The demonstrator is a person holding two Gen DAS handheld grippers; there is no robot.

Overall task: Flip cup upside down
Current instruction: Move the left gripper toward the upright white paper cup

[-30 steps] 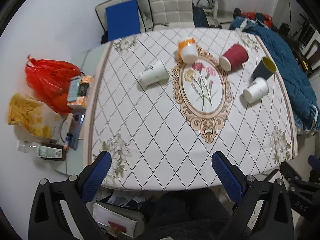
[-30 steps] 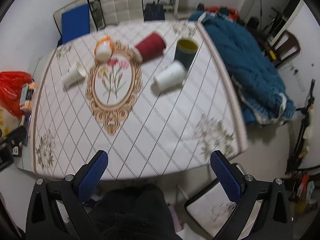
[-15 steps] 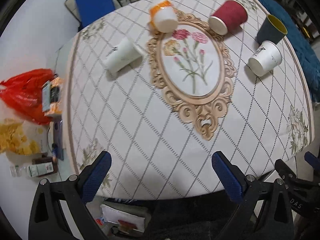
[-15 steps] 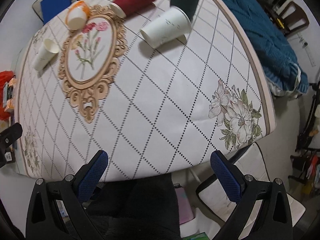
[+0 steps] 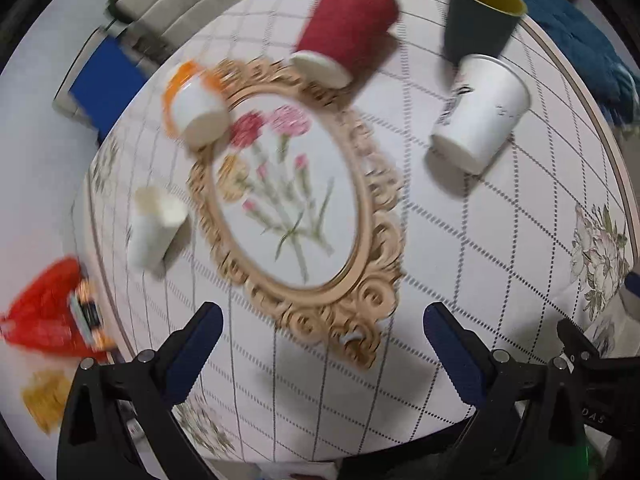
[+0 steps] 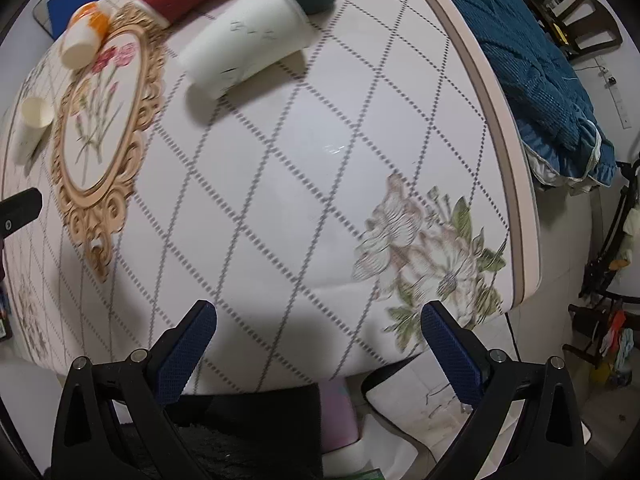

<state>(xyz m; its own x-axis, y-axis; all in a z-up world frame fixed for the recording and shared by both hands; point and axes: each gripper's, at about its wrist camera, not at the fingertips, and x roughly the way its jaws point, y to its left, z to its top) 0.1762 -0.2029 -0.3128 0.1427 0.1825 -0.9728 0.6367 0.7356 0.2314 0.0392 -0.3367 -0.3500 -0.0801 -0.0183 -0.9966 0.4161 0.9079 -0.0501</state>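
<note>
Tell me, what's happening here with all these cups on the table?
A person holds two blue-padded grippers, the left gripper and right gripper, both open and empty above a patterned tablecloth. A white paper cup and ribbed red paper cup lie on their sides; a dark green cup stands upright. Nothing is grasped yet.

Patterned table (image 5: 500,264): four cups (image 5: 478,114) toppled, green cup (image 5: 480,16) upright.

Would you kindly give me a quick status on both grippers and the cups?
Left gripper open, empty. Right gripper open, empty. Green cup upright; the other four on their sides, none flipped. Nothing in the way.
</note>
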